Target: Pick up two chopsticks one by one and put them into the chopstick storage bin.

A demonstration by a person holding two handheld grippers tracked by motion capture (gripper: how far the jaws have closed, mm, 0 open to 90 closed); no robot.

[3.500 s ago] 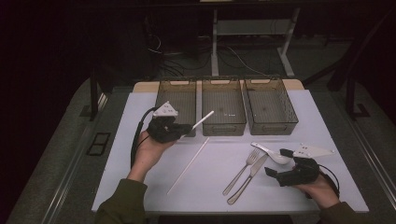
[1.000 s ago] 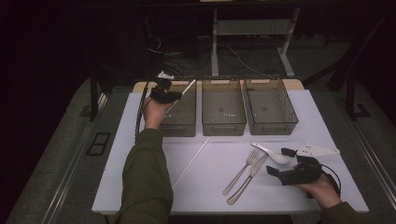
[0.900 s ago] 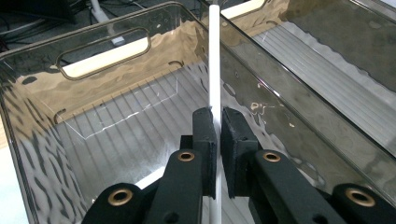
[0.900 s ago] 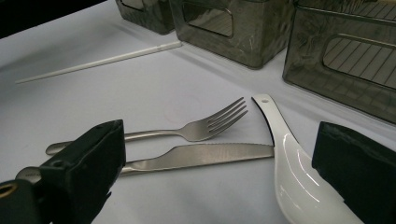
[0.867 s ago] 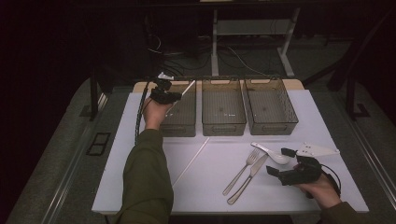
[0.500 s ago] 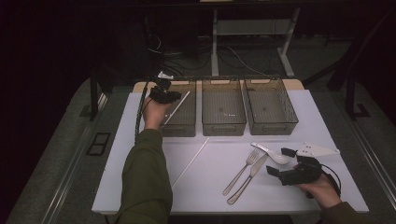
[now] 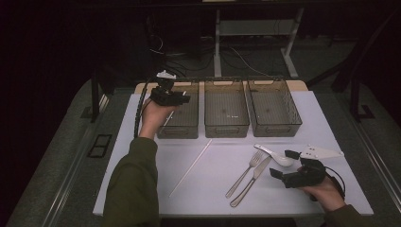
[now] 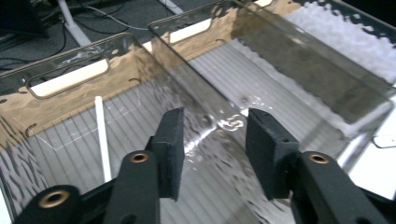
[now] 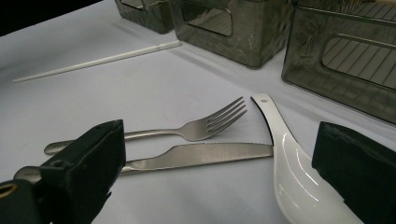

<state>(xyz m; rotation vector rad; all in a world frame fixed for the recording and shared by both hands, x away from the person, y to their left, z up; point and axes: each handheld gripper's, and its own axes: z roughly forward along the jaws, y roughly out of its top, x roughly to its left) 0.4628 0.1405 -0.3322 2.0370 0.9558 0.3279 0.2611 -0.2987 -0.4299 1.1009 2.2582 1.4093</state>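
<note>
Left gripper (image 7: 182, 98) at upper left of the high view, jaws now parted and empty — the white chopstick (image 8: 102, 138) it carried a second ago has dropped and lies inside the left bin (image 7: 189, 127). One stick sorted! The second chopstick (image 7: 191, 167) waits on the table at centre. Lower right, the right gripper (image 7: 285, 166) hovers wide open, holding nothing, over spoon (image 9: 294, 163), knife (image 9: 196, 156) and fork (image 9: 187, 129).

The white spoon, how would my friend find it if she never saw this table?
Start at the white table and look to its near right part, by the right gripper. Three eating tools lie together there. The spoon is the white, glossy one; the fork and knife beside it are silver metal.
</note>
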